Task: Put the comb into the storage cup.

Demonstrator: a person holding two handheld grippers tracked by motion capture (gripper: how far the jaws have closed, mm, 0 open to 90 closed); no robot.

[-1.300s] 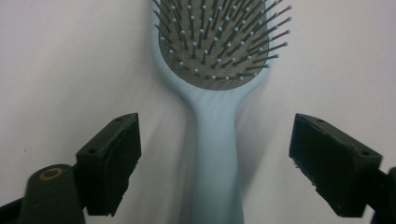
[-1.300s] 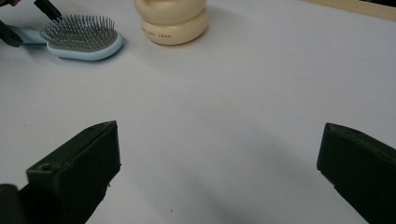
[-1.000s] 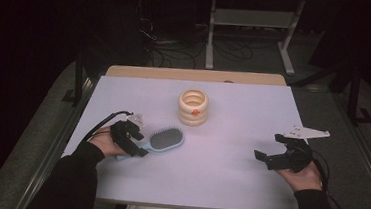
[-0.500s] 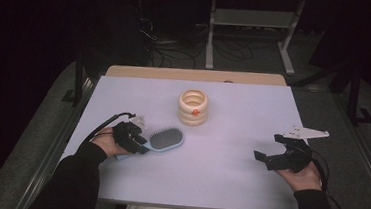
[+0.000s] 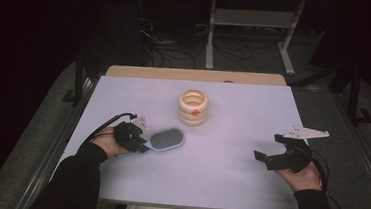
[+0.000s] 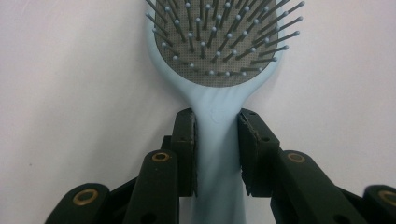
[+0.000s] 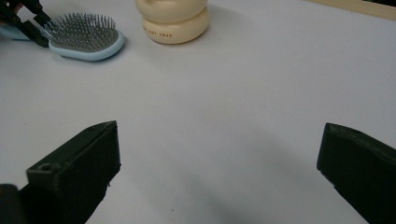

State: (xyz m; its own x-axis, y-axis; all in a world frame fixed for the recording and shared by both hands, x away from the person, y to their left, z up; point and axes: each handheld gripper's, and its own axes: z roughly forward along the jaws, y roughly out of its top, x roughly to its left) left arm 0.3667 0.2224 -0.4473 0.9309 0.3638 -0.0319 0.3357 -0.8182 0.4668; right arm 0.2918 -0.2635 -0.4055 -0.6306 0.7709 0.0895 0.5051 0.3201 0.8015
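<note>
left hand-held gripper [image 6: 217, 154] low and level over the table [image 5: 227, 183], jaws just closing, pressed on the blue hairbrush [image 6: 219, 84] handle

Hairbrush [image 5: 163, 139] lies flat on the table [image 5: 227, 188], left half, bristles up, head pointing right and slightly away from the person. Left gripper [image 5: 139, 142] sits at the brush's handle end, on its left; in the left gripper view the handle [image 6: 218, 154] runs between the two jaws, one pad on each side. Ringed container [image 5: 193, 106] stands upright behind and to the right of the brush, near table centre, well apart from it. Right gripper [image 5: 266, 151] rests at the table's right side, jaws pointing left toward the middle, bare table between them, well apart from brush and container.
</note>
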